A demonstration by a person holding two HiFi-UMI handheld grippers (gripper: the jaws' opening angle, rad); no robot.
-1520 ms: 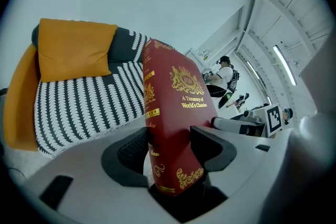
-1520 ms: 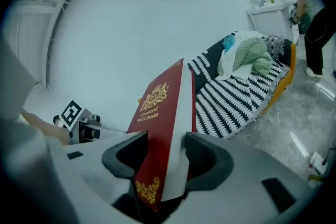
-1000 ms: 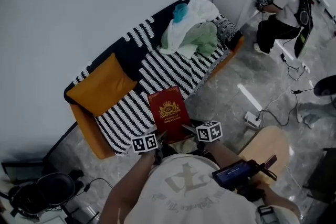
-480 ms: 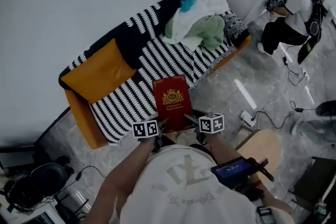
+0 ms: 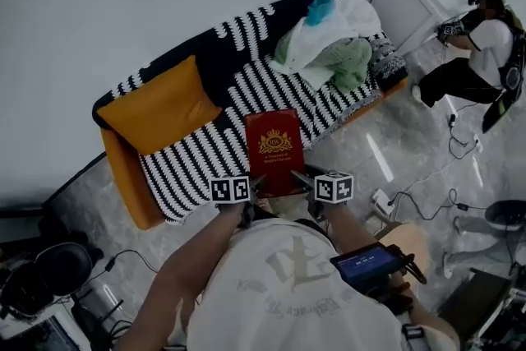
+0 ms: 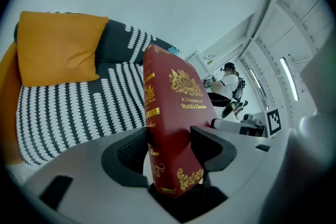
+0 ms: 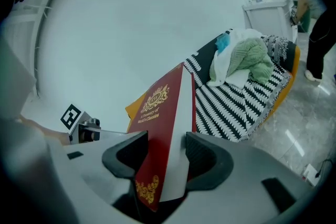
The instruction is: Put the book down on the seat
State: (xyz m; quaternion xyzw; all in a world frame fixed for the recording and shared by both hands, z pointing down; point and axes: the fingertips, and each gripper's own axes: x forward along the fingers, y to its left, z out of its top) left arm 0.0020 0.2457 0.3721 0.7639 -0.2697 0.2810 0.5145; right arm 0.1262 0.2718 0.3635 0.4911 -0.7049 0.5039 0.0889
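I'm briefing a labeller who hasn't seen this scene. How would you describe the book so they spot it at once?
Find the sofa with the black-and-white striped cover along the wall. In front of its middle, the left tool and right tool grip the book by its near end. It is the only dark red thing, gold-crested, unlike the orange cushion and pale clothes heap.

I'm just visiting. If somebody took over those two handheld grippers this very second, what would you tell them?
Left gripper: shut on the red book, spine side.
Right gripper: shut on the same book, page side.
Book: held at the front edge of the striped seat, not yet set down.
Left to do: lower it onto the seat between the orange cushion and the clothes pile, then open both grippers.
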